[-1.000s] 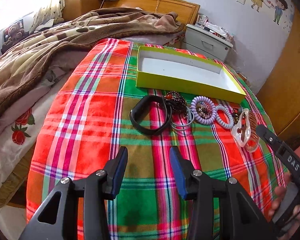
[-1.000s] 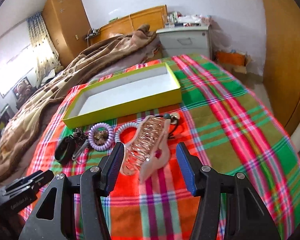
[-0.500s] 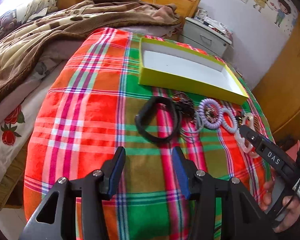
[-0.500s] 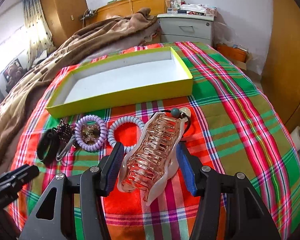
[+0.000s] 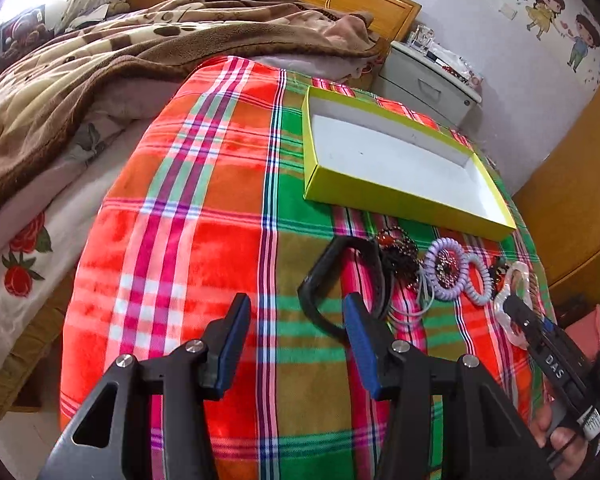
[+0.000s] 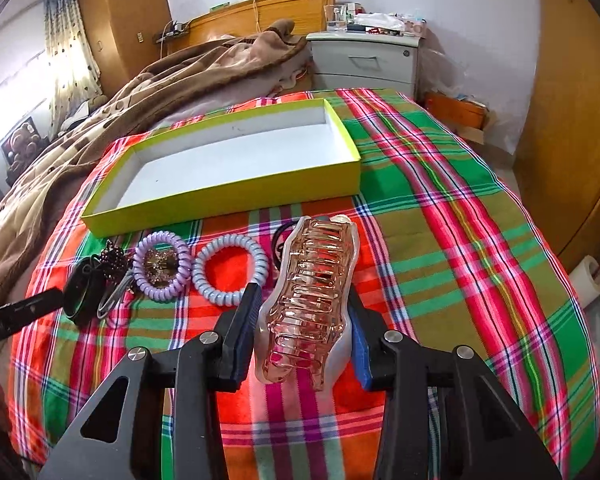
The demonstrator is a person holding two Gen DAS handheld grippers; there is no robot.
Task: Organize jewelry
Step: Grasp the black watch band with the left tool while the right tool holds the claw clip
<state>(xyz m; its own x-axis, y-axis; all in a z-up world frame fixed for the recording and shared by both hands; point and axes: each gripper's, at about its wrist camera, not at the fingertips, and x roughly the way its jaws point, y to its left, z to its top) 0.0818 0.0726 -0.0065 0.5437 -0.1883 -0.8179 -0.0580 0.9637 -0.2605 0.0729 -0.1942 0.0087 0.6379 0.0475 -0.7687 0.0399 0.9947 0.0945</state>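
My right tongs (image 6: pixel 302 334) straddle the pink hair claw (image 6: pixel 310 300), pads at its sides, on the plaid bedspread (image 6: pixel 440 240) just before the yellow box (image 6: pixel 220 204). My left tongs (image 5: pixel 296 344) gape wide beside the black bracelet (image 5: pixel 324 276).

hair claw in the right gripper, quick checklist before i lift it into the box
1. Fingers either side of the pink hair claw: ok, right gripper straddles it.
2. Firm grip: cannot tell; the pads look close, contact unclear.
3. Yellow box has room: ok, nothing lies in it.
4. Path to the box: ok, only a black hair tie lies just behind the claw.
5. Blue spiral hair tie clear of the fingers: ok, apart.
6. Left gripper out of the way: ok, open by the black band.
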